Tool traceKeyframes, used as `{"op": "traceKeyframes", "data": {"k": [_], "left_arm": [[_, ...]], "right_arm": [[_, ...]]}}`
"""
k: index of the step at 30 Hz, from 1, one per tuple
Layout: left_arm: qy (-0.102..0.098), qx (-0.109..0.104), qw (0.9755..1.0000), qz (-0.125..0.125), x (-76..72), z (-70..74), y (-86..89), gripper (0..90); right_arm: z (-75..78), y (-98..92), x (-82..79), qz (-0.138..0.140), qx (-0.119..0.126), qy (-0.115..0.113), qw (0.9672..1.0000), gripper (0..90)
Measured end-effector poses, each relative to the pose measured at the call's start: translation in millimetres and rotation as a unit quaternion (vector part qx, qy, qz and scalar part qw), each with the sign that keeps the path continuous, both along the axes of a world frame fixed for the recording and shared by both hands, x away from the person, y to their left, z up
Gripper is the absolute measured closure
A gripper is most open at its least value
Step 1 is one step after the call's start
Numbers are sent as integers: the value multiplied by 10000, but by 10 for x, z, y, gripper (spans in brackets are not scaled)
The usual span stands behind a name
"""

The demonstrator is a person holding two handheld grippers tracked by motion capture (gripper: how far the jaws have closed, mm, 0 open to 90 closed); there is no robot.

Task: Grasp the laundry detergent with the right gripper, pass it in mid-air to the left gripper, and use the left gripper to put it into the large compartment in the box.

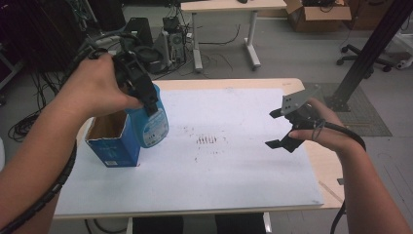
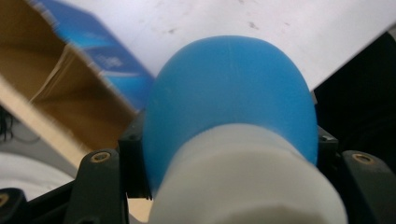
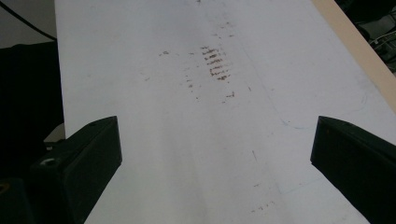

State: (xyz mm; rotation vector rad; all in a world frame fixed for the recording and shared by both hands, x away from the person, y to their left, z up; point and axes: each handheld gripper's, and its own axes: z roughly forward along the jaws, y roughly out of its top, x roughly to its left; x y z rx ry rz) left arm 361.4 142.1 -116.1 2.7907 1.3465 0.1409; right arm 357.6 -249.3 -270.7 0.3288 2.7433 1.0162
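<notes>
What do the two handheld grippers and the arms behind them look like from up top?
Both grippers are black, with two blocky jaws each. The left gripper trails a black spiral-wrapped cable along the forearm. The right gripper carries a grey three-cornered plate with small holes on top and trails a smooth black cable. Both forearms are bare, no sleeves or gloves.

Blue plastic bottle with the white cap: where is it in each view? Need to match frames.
High view: the blue plastic bottle stands left of centre, beside the open blue cardboard box, with the left gripper clamped on its top.
Left gripper view: it sits centre, between the jaws, white cap nearest the camera.
Right gripper view: the picture takes in the white table sheet, no bottle.
Shared landmark: the brown smudge marks on the sheet.
</notes>
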Motion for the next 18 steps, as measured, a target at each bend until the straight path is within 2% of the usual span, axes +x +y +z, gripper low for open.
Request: {"op": "traceKeyframes", "data": {"k": [1, 2, 3, 5, 7, 10, 11, 12, 14, 15, 16, 17, 18], "left_arm": [[0, 0, 10000, 0, 0, 0, 0, 378], [-35, -38, 9996, 281, 14, 64, 86, 378], [-35, -38, 9996, 281, 14, 64, 86, 378], [-94, -60, 9981, 598, 32, 137, 203, 378], [-104, -52, 9977, 675, 39, 161, 248, 378], [-158, -126, 9929, 1170, 79, 228, 427, 379], [-158, -126, 9929, 1170, 79, 228, 427, 378], [-178, -181, 9900, 1391, 101, 253, 503, 378], [-193, -229, 9860, 1639, 128, 280, 595, 379], [-193, -229, 9860, 1639, 128, 280, 595, 378], [-190, -230, 9825, 1837, 155, 298, 676, 379], [-190, -230, 9825, 1837, 155, 298, 676, 379], [-185, -235, 9797, 1982, 176, 311, 735, 379]], "right_arm": [[0, 0, 0, 0, 0, 0, 10000, 21], [35, -2, -4, 25, 5, -41, 10000, 20], [35, -2, -4, 25, 5, -41, 10000, 20], [61, 21, -13, 64, -86, -36, 9999, 22], [66, 42, -9, 82, -163, -15, 9998, 22], [82, 65, 2, 79, -277, 8, 9996, 22], [82, 65, 2, 79, -277, 8, 9996, 22], [101, 78, 7, 73, -318, 17, 9995, 23], [121, 91, 12, 99, -317, 16, 9994, 22], [121, 91, 12, 99, -317, 16, 9994, 22], [141, 102, 19, 110, -356, 9, 9993, 23], [141, 102, 19, 110, -356, 9, 9993, 23], [159, 111, 25, 121, -412, 22, 9991, 23]]}}
